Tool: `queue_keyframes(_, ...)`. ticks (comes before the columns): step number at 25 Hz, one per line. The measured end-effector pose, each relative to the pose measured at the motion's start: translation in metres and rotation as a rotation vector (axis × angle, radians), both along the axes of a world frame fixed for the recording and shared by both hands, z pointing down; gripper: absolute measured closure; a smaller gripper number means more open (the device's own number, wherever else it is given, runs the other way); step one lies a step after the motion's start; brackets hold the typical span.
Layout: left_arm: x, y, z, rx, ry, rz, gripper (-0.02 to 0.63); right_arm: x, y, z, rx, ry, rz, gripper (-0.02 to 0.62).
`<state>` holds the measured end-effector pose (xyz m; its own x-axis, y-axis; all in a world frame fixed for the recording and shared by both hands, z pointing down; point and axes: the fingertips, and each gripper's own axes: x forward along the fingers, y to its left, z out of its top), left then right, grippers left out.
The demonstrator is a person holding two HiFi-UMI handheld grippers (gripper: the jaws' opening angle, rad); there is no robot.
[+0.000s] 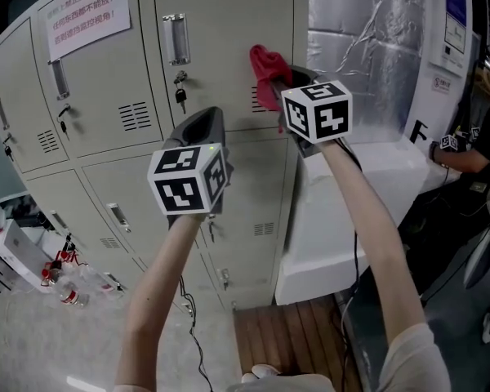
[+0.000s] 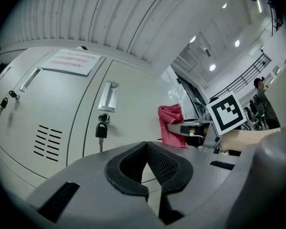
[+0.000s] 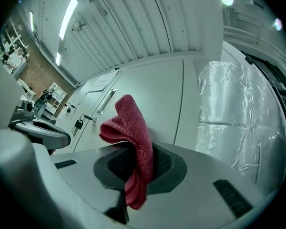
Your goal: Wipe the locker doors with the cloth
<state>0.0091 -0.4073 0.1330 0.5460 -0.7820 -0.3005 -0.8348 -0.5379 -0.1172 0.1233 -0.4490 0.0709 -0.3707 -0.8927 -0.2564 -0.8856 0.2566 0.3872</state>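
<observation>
A red cloth (image 1: 265, 72) is clamped in my right gripper (image 1: 287, 84), held up by the right edge of an upper grey locker door (image 1: 229, 47). I cannot tell whether the cloth touches the door. In the right gripper view the cloth (image 3: 131, 137) sticks up folded out of the shut right gripper (image 3: 138, 163). My left gripper (image 1: 204, 122) is lower and to the left, in front of the same door, apart from it. In its own view the left gripper (image 2: 148, 168) is shut with nothing held, and the cloth (image 2: 170, 125) shows ahead to the right.
Keys (image 1: 180, 88) hang from the locks below the door handles (image 1: 175, 39). A paper notice (image 1: 86, 11) is taped to the upper left locker. A plastic-wrapped cabinet (image 1: 376, 47) and a white foam block (image 1: 343, 219) stand right of the lockers. Bottles (image 1: 65, 284) lie on the floor at the left. A person (image 1: 474, 149) is at the far right.
</observation>
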Motion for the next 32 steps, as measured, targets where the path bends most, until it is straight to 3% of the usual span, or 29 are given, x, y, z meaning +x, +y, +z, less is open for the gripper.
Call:
queue_keyframes(10,0.021,0.004,0.003,0.0,-0.026,0.02,0.59,0.05,0.006,0.001,-0.006,-0.038,0.073,0.569)
queue_keyframes(20,0.021,0.013,-0.002,0.015,-0.029,0.032,0.589,0.06,0.007,0.002,-0.023,-0.049,0.108,0.569)
queue_keyframes(23,0.012,0.013,-0.001,0.016,-0.03,0.022,0.589,0.048,0.018,0.005,-0.015,-0.048,0.081,0.569)
queue_keyframes(32,-0.029,0.009,0.008,0.011,-0.028,-0.057,0.589,-0.054,0.044,0.016,0.016,-0.073,-0.171,0.569)
